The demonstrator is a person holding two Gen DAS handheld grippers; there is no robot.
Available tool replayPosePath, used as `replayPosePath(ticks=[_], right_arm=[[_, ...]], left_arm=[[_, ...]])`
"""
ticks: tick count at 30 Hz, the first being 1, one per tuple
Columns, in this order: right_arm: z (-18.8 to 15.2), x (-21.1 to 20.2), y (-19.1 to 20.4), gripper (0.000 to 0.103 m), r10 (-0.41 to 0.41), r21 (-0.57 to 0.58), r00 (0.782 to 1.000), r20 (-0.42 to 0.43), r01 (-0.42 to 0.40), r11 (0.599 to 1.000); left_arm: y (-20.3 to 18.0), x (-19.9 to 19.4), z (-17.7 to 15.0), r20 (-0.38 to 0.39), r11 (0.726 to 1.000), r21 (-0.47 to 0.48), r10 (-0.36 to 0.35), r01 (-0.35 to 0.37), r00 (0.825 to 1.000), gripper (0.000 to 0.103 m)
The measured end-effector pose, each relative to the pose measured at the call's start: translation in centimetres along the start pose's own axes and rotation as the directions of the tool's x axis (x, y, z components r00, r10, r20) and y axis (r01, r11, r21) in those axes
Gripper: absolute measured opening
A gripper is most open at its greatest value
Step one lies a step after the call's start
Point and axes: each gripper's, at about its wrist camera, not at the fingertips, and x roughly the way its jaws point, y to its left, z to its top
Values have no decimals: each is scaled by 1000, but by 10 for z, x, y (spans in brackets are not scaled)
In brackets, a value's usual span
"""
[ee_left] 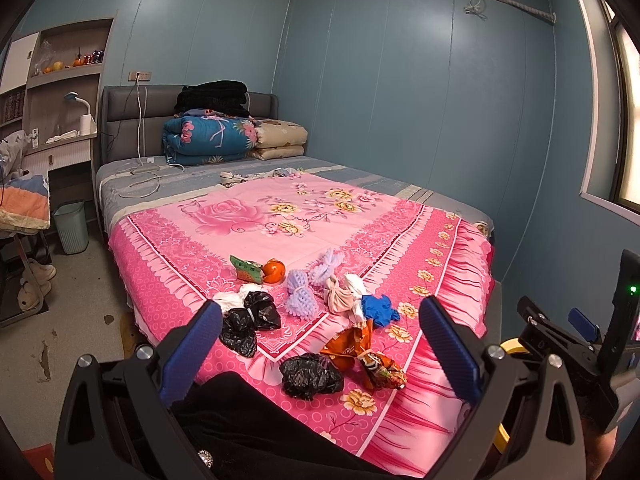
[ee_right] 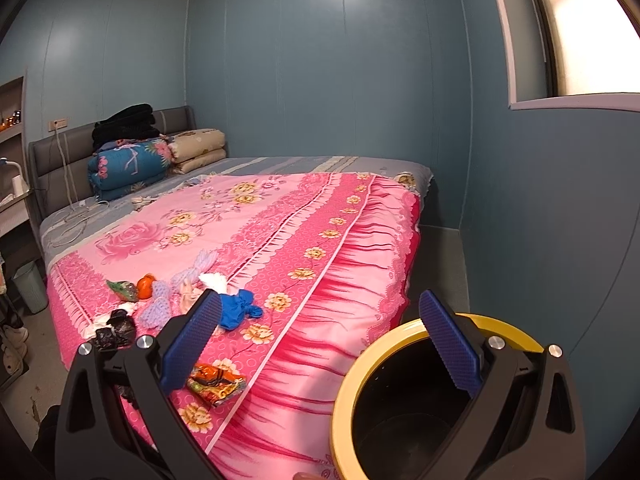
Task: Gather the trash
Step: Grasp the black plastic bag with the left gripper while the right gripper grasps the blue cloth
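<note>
As we hold both grippers out over the foot of a pink floral bed (ee_left: 256,216), the collecting looks barely begun, if begun at all: the left gripper (ee_left: 320,344) hangs with its blue fingers spread wide and nothing between them, and the right gripper (ee_right: 320,340) is likewise spread and empty. Nearest to us on the bed, in the left view, lie a crumpled black bag (ee_left: 310,376) and an orange wrapper (ee_left: 360,350). Slightly farther sit two more black bags (ee_left: 250,320), a blue glove (ee_left: 378,310) and a beige rag (ee_left: 340,298). Beyond them are lilac foam nets (ee_left: 300,292), an orange (ee_left: 275,271) and a green wrapper (ee_left: 247,270). All of this scattered trash is yet to be picked up, we judge. Only the right view shows the bin (ee_right: 400,340), yellow-rimmed with a dark inside that looks empty as far as we can see, standing beside the bed's right edge under the right gripper. Only the left view shows a pale basket (ee_left: 72,226) on the floor at the bed's far left and shelves (ee_left: 60,80) beyond it.
</note>
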Motion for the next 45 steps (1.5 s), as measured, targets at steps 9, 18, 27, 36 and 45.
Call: replayPosePath(ticks=[9,18,27,36,45], right_arm=[[6,33,8,95,17,-42,998,-55,-19,999],[31,83,46,95,137,-102,981,-134,-151,983],[26,174,75,95,240,-59,881,-407,-287,956],[8,252,103,95,205,-82,787,-582,-308,948],[-11,291,130,95,213,-74,731,-648,-339,938]], left_arm=[[7,0,0,0,1000,0,-26,26,1000,95],[49,40,14,-85,999,-18,37,-39,996,95],[101,132,-1,-311,997,34,82,-75,947,95],[113,206,-20,-447,992,122,72,-19,891,95],[128,247,-29,-491,995,92,10,40,871,93]])
